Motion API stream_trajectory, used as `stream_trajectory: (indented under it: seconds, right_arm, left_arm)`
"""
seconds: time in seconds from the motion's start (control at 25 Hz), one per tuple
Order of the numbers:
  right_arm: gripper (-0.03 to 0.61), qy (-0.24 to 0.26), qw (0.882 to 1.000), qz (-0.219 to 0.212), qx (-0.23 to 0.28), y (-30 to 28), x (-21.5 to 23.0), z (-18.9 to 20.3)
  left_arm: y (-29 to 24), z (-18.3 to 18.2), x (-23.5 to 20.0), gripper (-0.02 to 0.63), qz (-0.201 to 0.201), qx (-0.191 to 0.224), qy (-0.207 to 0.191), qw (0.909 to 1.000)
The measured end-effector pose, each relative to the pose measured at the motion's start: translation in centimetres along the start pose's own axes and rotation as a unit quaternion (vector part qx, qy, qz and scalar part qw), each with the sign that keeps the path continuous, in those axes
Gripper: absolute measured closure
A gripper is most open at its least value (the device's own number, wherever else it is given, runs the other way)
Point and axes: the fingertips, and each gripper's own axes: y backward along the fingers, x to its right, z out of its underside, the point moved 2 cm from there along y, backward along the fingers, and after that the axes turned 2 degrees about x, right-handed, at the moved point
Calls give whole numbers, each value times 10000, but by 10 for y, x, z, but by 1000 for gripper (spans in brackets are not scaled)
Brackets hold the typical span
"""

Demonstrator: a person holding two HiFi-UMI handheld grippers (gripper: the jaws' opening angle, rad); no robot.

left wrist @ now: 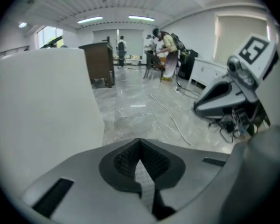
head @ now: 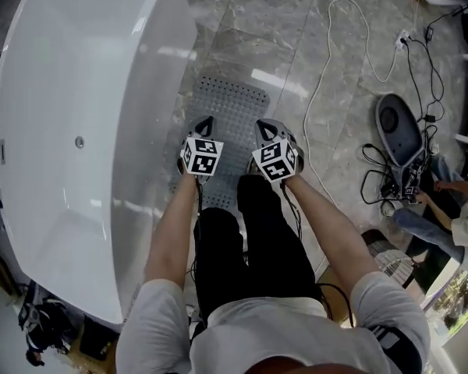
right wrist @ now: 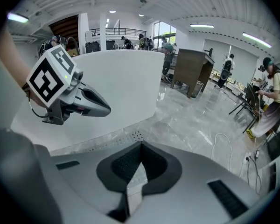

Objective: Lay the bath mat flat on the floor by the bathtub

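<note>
The grey perforated bath mat [head: 234,104] stretches along the marble floor beside the white bathtub [head: 78,131]. Both grippers hang side by side above its near half. My left gripper [head: 206,121] is shut, and in the left gripper view a thin strip of textured grey mat [left wrist: 144,171] sits pinched between its pads [left wrist: 126,160]. My right gripper [head: 264,125] is shut too, with a fold of mat [right wrist: 136,178] between its pads. More mat with holes [right wrist: 136,135] shows beyond it against the tub wall [right wrist: 121,87]. The mat's near end is hidden by my hands and legs.
A white cable [head: 327,68] snakes over the floor right of the mat. A grey oval device [head: 398,127] and tangled black cables [head: 390,178] lie farther right, beside a seated person [head: 444,216]. The tub rim runs close on the left.
</note>
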Motion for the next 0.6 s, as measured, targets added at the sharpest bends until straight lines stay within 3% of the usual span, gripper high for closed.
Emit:
stream_trajectory:
  seconds: [0.08, 0.2, 0.36, 0.6]
  right_arm:
    - [572, 9, 10000, 78, 35, 31, 4, -22]
    - [572, -209, 9996, 69, 167, 76, 5, -59]
    - [572, -754, 9963, 33, 408, 136, 10, -103]
    - [572, -672, 9950, 9, 745, 199, -15, -143]
  left_arm:
    - [35, -25, -5, 602, -133, 183, 513, 9984]
    - [81, -57, -2, 602, -224, 302, 912, 9951]
    - [139, -103, 27, 601, -132, 534, 1257, 9905]
    - [224, -152, 49, 601, -102, 1024, 1497, 9834]
